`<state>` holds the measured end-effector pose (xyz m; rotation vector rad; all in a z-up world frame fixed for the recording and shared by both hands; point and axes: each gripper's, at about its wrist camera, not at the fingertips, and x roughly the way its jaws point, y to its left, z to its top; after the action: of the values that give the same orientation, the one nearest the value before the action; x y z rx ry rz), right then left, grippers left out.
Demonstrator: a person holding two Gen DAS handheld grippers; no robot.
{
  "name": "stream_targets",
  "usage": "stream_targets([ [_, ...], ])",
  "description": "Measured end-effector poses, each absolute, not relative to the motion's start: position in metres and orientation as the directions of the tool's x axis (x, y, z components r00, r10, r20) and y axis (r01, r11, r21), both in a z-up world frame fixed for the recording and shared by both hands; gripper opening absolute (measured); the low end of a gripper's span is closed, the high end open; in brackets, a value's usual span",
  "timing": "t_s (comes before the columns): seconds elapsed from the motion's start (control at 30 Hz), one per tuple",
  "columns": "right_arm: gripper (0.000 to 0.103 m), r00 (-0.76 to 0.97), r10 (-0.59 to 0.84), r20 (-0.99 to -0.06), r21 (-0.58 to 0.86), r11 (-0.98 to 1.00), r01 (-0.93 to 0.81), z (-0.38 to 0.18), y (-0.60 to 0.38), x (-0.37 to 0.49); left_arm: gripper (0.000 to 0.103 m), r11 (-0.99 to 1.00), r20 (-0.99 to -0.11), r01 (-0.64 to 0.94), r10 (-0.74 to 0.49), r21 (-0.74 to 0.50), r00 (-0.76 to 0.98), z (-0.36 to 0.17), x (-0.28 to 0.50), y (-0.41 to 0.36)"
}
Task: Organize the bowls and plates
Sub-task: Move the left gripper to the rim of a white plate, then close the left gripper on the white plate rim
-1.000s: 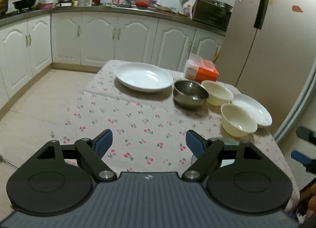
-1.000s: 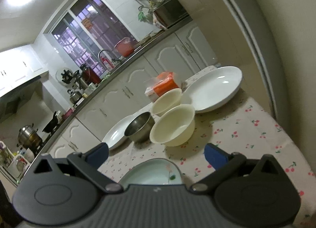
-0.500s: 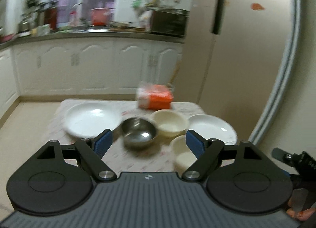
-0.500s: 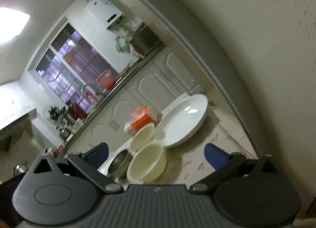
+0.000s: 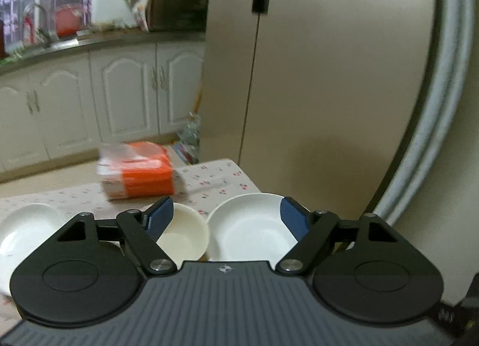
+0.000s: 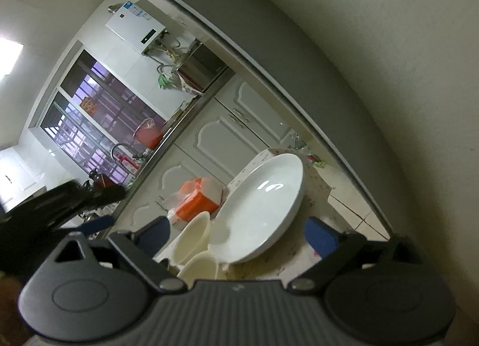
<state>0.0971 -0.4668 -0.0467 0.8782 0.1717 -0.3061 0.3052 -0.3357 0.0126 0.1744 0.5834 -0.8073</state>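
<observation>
Left gripper [image 5: 227, 216] now nearer plate [image 5: 251, 226]

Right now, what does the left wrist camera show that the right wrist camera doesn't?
Only the left wrist view shows the big white plate at far left and the fridge door. Only the right wrist view shows the water heater, a second cream bowl and the left gripper. Both show the orange pack, a cream bowl and the white plate beside it.
</observation>
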Motion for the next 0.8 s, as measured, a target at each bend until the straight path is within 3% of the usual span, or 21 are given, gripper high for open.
stream_targets([
  [0.3, 0.087, 0.934, -0.192, -0.302, 0.753, 0.553, 0.357, -0.060, -0.479, 0.109, 0.076, 0.685, -0.641, 0.725, -0.587, -0.070, 0.493, -0.035, 0.355, -0.395],
  [0.8, 0.087, 0.957, -0.121, -0.265, 0.806, 0.517, 0.289, -0.069, -0.485, 0.106, 0.076, 0.705, -0.773, 0.708, -0.473, -0.044, 0.423, -0.071, 0.408, -0.453],
])
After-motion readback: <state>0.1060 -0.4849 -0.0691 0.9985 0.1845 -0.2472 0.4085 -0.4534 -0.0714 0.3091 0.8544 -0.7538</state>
